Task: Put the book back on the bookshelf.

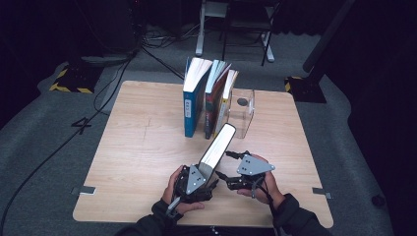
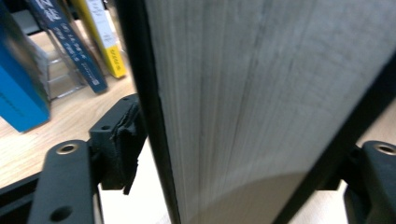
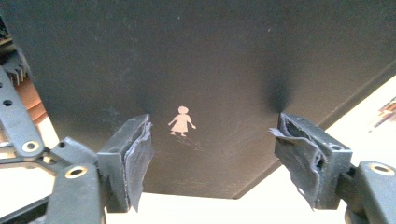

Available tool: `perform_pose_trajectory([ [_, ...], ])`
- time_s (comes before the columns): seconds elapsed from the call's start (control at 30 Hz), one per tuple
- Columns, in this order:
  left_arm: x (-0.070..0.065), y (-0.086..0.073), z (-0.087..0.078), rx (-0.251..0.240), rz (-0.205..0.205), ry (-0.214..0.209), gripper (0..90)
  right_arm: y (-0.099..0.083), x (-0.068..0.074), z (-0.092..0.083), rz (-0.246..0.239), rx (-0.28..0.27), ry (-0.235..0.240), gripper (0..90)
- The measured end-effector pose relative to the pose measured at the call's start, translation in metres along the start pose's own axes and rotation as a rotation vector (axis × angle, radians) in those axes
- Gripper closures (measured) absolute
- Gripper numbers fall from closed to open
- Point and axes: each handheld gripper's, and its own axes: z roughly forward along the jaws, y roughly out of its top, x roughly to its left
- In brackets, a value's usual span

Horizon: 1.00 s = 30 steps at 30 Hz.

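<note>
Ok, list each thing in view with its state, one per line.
Black book: tilted, lower end between the left gripper's fingers.
Left gripper: shut on the black book.
Right gripper: open, fingers against the cover.
Shelved books: upright, leaning.
Clear bookend: upright beside them.

The high view is looking forward and down over the whole table (image 1: 147,147). The left gripper view is sitting close against the black book (image 2: 261,102), facing its page edges; the right gripper view is facing that book's cover (image 3: 196,60) closely.
</note>
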Motion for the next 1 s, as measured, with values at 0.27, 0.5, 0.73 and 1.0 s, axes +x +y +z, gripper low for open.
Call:
perform_pose_trajectory([
  [0.27, 0.018, -0.003, 0.002, -0.011, 0.004, -0.020, 47.1, -0.004, -0.016, -0.010, 0.009, 0.021, -0.053, 32.3],
  [0.5, 0.038, -0.001, -0.001, 0.015, -0.019, -0.099, 52.0, -0.009, -0.036, -0.024, 0.049, 0.004, -0.101, 32.0],
  [0.73, 0.044, -0.002, -0.006, 0.025, 0.013, -0.207, 52.3, -0.014, -0.040, -0.031, 0.057, 0.014, -0.071, 30.4],
  [1.0, 0.038, -0.003, -0.013, 0.031, 0.042, -0.354, 51.8, -0.019, -0.037, -0.044, 0.037, 0.021, 0.036, 29.4],
])
